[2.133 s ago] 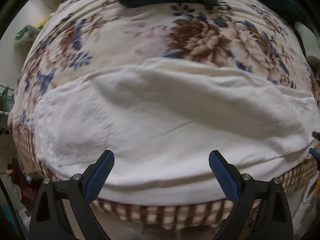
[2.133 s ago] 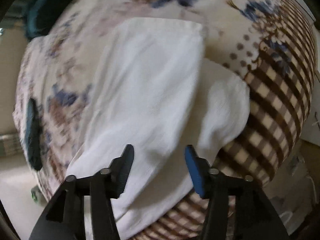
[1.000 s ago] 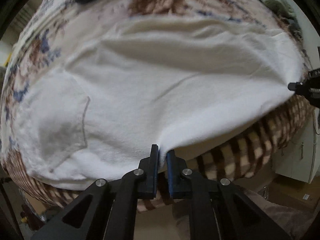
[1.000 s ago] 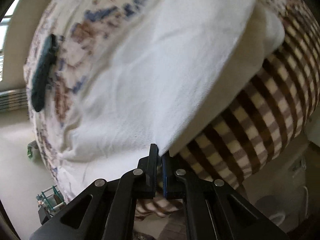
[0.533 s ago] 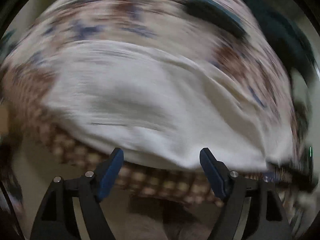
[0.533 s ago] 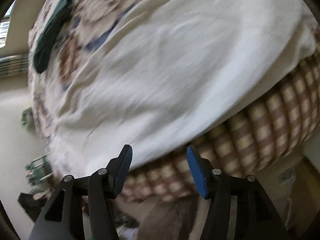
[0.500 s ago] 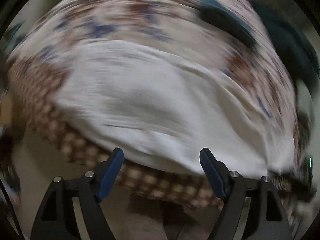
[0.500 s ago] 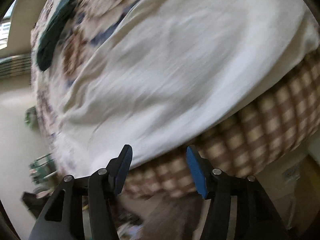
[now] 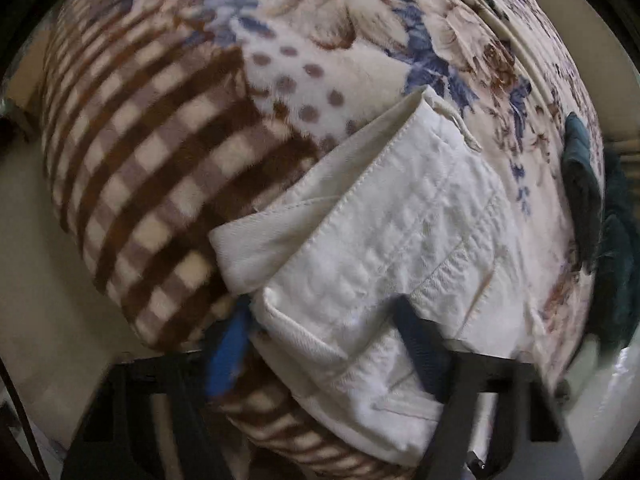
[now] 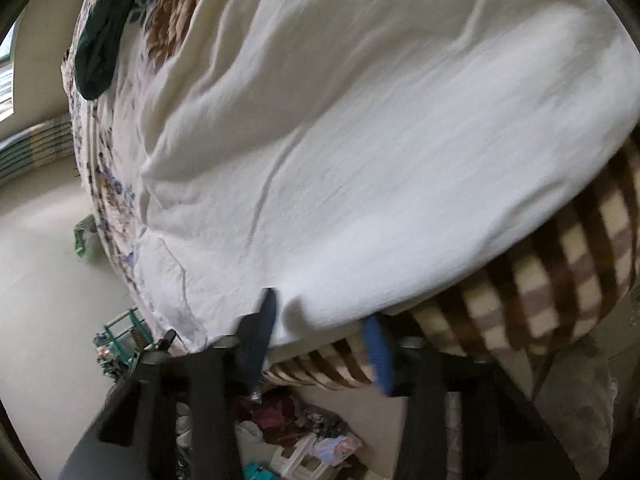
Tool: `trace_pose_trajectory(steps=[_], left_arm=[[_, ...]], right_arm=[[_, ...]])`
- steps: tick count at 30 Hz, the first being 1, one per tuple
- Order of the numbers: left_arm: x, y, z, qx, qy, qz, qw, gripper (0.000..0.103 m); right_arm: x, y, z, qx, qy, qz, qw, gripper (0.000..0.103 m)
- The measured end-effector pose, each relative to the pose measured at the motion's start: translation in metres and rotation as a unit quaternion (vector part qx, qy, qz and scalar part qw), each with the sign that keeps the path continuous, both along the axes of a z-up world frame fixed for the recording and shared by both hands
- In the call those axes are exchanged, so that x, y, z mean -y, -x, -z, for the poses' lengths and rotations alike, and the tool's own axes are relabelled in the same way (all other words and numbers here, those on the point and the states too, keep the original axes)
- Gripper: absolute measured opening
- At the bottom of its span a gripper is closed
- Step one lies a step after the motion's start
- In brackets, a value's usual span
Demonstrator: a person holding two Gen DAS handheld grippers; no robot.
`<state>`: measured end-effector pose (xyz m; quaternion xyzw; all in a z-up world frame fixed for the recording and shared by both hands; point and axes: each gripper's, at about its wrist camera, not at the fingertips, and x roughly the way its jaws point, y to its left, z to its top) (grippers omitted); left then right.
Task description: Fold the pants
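Soft, limp pants [image 9: 400, 240] at bed [image 9: 160, 140] edge, both grippers [image 9: 324, 344] [image 10: 320, 340] open astride hem; pinch thick stitched waistband corner.

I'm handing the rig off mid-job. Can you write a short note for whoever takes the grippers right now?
Left gripper: open, straddling the waistband end of the white pants, nothing held.
Right gripper: open at the pants' near edge, nothing held.
The pants lie spread on the patterned blanket; a dark green garment sits at its far side.
Done: pants laid out lengthwise.
Left: close on the edges and fold across.
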<state>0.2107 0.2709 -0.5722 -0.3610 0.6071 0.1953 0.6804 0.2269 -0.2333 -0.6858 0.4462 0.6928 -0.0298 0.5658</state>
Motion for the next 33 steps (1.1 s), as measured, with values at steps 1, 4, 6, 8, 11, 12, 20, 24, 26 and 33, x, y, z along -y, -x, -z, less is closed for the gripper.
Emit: trace_pose_trajectory(steps=[1,4,6,8,11,12,20,24,26,33], left_arm=[[0.001,0.002,-0.003,-0.003,-0.019,0.014,0.9997,0.030],[0.010,0.007,-0.021,0.014,-0.070,0.053,0.9961,0.013],[0.014,0.011,-0.036,0.026,-0.091,0.071,0.9930,0.012],[0.012,0.012,-0.050,0.037,-0.103,0.082,0.9906,0.010],[-0.004,0.011,-0.063,0.052,-0.101,0.082,0.9901,0.010],[-0.007,0.011,-0.062,0.050,-0.098,0.083,0.9905,0.010],[-0.019,0.005,-0.003,-0.004,-0.093,0.094,0.9912,0.016],[0.006,-0.002,-0.033,-0.044,-0.151,0.119,0.9804,0.038],[0.032,-0.006,-0.054,-0.046,-0.179,0.153,0.9707,0.044],[0.164,-0.023,-0.109,0.041,-0.172,0.278,0.9443,0.088]], right_arm=[[-0.006,-0.002,0.000,0.001,0.013,-0.003,1.000,0.017],[-0.019,-0.006,-0.011,0.007,0.065,-0.038,0.997,0.011],[-0.028,-0.005,-0.023,0.021,0.097,-0.064,0.993,0.010],[-0.025,-0.004,-0.033,0.032,0.104,-0.069,0.992,0.010],[-0.029,-0.002,-0.042,0.037,0.094,-0.065,0.993,0.010],[-0.030,-0.001,-0.045,0.040,0.091,-0.064,0.993,0.009],[-0.047,0.008,-0.011,0.020,0.091,-0.063,0.994,0.010],[-0.039,0.009,0.002,0.011,0.051,-0.057,0.997,0.020],[-0.033,0.006,-0.002,0.014,0.034,-0.090,0.995,0.049],[0.067,0.030,-0.050,0.045,0.050,-0.041,0.997,0.076]])
